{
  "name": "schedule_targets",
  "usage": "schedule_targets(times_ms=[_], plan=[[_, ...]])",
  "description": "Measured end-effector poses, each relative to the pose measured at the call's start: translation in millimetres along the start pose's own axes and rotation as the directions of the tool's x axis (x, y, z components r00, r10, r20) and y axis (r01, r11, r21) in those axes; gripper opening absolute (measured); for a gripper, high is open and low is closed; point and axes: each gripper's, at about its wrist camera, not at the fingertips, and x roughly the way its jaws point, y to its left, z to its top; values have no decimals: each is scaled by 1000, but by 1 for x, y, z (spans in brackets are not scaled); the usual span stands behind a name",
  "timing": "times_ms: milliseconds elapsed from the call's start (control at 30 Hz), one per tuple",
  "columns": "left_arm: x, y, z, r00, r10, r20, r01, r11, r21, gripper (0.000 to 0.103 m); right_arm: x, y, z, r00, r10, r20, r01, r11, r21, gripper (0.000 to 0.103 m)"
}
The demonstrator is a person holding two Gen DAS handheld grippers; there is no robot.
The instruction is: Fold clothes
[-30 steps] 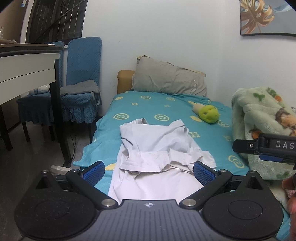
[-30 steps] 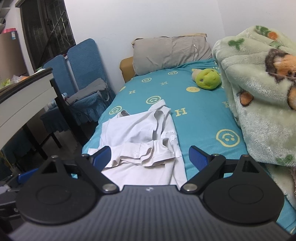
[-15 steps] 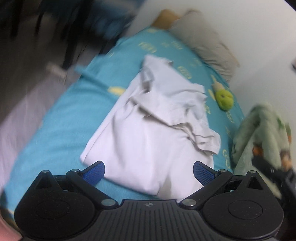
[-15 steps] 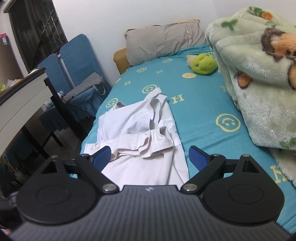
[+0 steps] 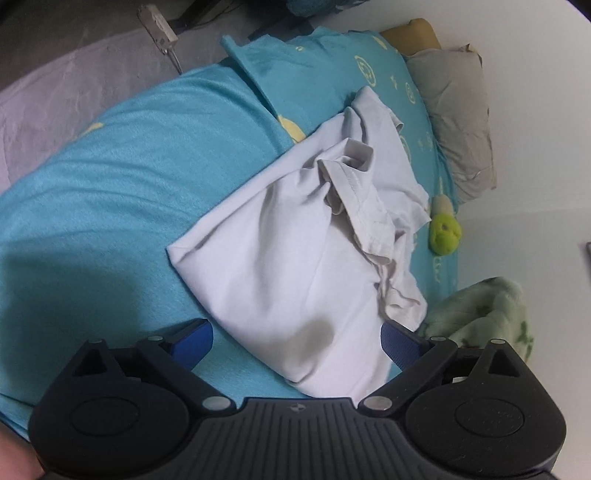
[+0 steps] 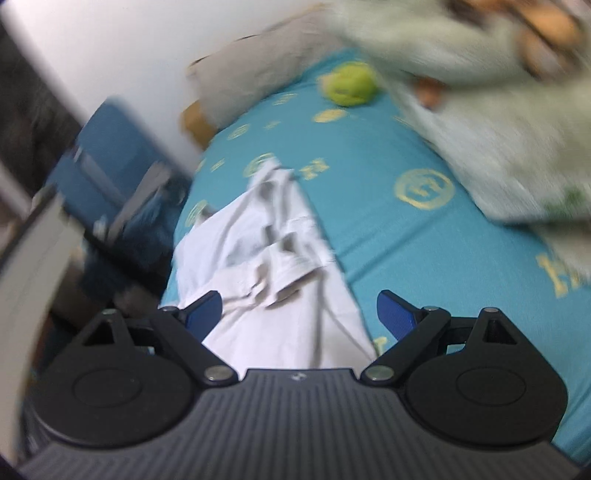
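Left gripper (image 5: 297,341) fills the bottom of its own view, its blue-padded fingers (image 5: 192,341) spread wide with nothing between them, hovering over the near hem of a white shirt (image 5: 295,258). At the upper left of that frame lies grey floor with a white power strip (image 5: 159,24) on it. Moving right, the bed (image 5: 110,177) with its teal sheet takes the left and middle, and the shirt lies on it from lower centre up toward the upper right, its sleeves folded in and bunched across the middle. Beyond the collar end, at the upper right, a grey pillow (image 5: 458,122) rests against the white wall. Below it a yellow-green plush toy (image 5: 445,232) sits just beside the shirt's edge, and a pale green fleece blanket (image 5: 491,314) is heaped at the right edge.

Right gripper (image 6: 299,312), in its own blurred view, is likewise spread wide and holds nothing. At the far left of that frame a white surface (image 6: 33,251) edge and a blue chair (image 6: 114,162) stand beside the bed. In the lower centre the white shirt runs from between the fingers up toward mid-frame, the left finger's pad overlapping its folded sleeve in the picture; whether they touch I cannot tell. The grey pillow lies at upper centre, the plush toy to its right, and the blanket smears across the upper right.
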Motion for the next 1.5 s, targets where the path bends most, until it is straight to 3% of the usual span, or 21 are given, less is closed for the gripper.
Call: schedule_targets(times_ms=[167, 333, 433, 500, 700, 800, 867, 900, 1000, 1033, 1067, 1167, 1300, 1500], plan=[[9, 6, -1, 999, -19, -28, 18, 999, -50, 91, 9, -35, -4, 998, 28, -58, -12, 966, 257, 92], [14, 12, -1, 999, -51, 2, 51, 993, -111, 88, 19, -68, -8, 991, 72, -109, -10, 873, 488, 92], [17, 13, -2, 999, -41, 10, 42, 992, -115, 80, 29, -63, -22, 979, 128, -156, -27, 848, 529, 92], [18, 13, -3, 1000, -18, 19, 19, 995, -94, 67, 36, -59, -31, 968, 167, -186, -36, 831, 556, 92], [21, 19, -1, 999, -15, 47, 21, 991, -132, 59, 56, -50, -56, 926, 276, -258, -55, 774, 631, 93], [25, 22, 2, 997, 1, 78, 14, 983, -185, 43, 62, -49, -49, 951, 237, -197, -71, 790, 609, 91], [28, 23, 4, 995, 2, 98, 18, 980, -199, 38, 65, -47, -45, 965, 200, -172, -67, 816, 574, 76], [29, 23, 5, 994, 8, 105, 12, 982, -191, 33, 66, -47, -45, 969, 183, -166, -60, 827, 559, 73], [25, 19, 4, 991, 34, 130, -15, 989, -146, 21, 67, -44, -43, 980, 116, -162, -21, 867, 497, 42], [22, 19, 3, 989, 43, 140, -25, 991, -128, 18, 66, -45, -42, 982, 89, -169, 2, 881, 472, 25], [19, 18, 3, 988, 47, 150, -30, 993, -111, 16, 65, -46, -42, 982, 78, -171, 11, 885, 465, 21], [7, 9, 1, 981, 17, 192, -5, 998, -63, 10, 59, -46, -38, 985, 90, -150, -11, 889, 458, 15], [-16, -6, -3, 971, -69, 228, 79, 996, -33, 8, 37, -33, -25, 990, 89, -109, -41, 922, 386, 13], [-59, -38, -18, 957, -129, 261, 124, 992, 36, 7, -12, -4, -1, 990, 135, -39, -116, 940, 320, 12]])
